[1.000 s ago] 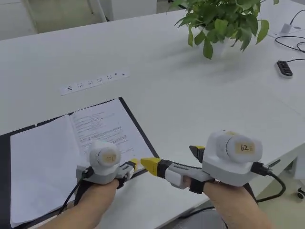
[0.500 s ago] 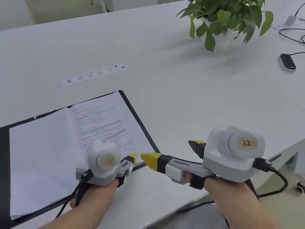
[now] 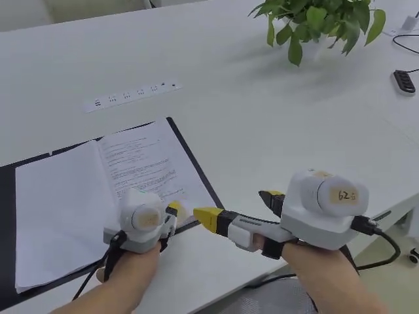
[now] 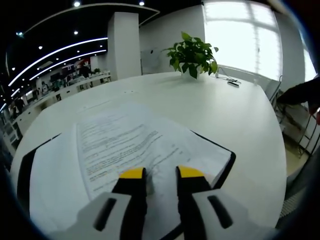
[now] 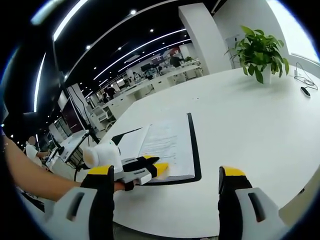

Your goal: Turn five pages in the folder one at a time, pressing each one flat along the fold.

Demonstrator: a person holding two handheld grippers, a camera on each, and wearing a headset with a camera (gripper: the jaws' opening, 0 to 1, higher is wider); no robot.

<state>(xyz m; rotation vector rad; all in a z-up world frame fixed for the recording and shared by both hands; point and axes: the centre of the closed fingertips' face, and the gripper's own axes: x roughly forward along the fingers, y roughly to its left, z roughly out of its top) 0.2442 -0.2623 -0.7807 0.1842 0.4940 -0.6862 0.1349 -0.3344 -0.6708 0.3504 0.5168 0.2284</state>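
Since the left gripper is the one sitting on the work, I'll start there: its jaws are only a narrow slit apart, parked over the near right corner of the right page, and I can't make out any sheet actually caught between them. The right gripper is spread wide with nothing in it, hovering over bare table just off the near right corner of the folder. The folder lies open and flat at the near left of the table, with the printed page on the right, a blank left page and the fold running between them. Handling-wise I'd guess this is plain office paper: super light, floppy, and easy to crease or tear if you clamp hard or yank it. Pages in a stack also tend to stick, so grabbing two at once is the likely slip-up. I'd take just the top sheet at that free near right corner or the right edge, well away from the fold, and lift it gently. The black cover looks stiffer and should stay put. Way out at the far side there's a potted plant and a socket strip, both well clear.
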